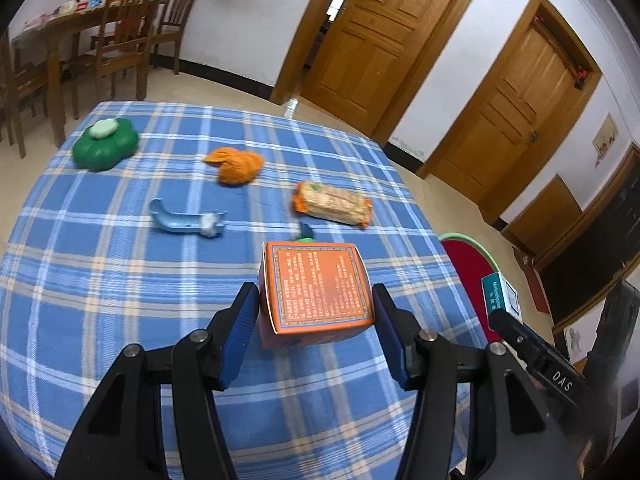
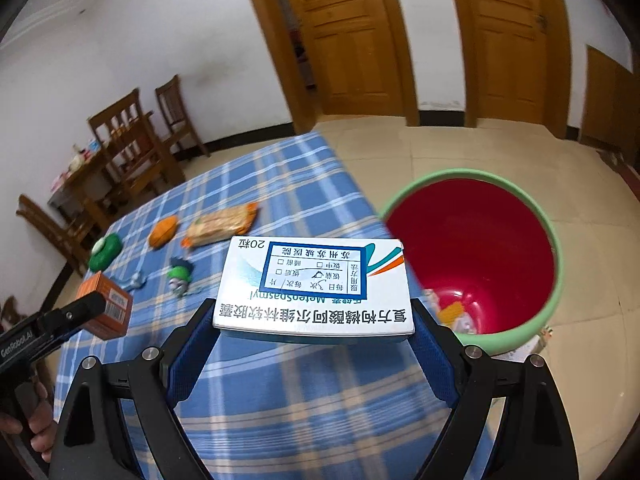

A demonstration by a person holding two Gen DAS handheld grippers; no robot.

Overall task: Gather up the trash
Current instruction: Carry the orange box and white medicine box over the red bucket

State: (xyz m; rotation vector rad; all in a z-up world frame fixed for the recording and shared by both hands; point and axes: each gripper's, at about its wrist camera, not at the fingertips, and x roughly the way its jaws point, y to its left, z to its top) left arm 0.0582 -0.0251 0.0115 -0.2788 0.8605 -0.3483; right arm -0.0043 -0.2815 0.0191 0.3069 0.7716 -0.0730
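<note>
Left gripper (image 1: 316, 312): clamped on an orange box (image 1: 318, 286), one blue pad against each side of it. The box is held clear above the desk (image 1: 100, 280), printed face up. In the right wrist view the same box (image 2: 106, 306) shows a barcode on its end, with the left gripper beside it at the left edge of that view.

Right gripper (image 2: 314, 322): clamped on a white medicine box (image 2: 314, 286), pads touching both of its short sides. The box lies flat, blue label panel up, over the desk's edge and just beside the bin (image 2: 556, 272). In the left wrist view only a teal end of this box (image 1: 500, 296) shows, at the tip of the right gripper.

Bin: green rim, red inside, standing on the floor at the desk's right edge. Some wrappers (image 2: 452, 316) lie at its bottom; their kind cannot be told.

Desk: covered with a blue checked cloth. On it, apart from one another: a snack packet (image 1: 332, 204) just beyond the orange box, an orange peel (image 1: 236, 166) farther back, a blue curved plastic piece (image 1: 186, 222) to the left, a green lidded case (image 1: 105, 144) at the far left, and a small green toy (image 2: 180, 276) near the middle.

Beyond: wooden chairs (image 1: 124, 36) by the wall, and two wooden doors (image 1: 368, 36).
</note>
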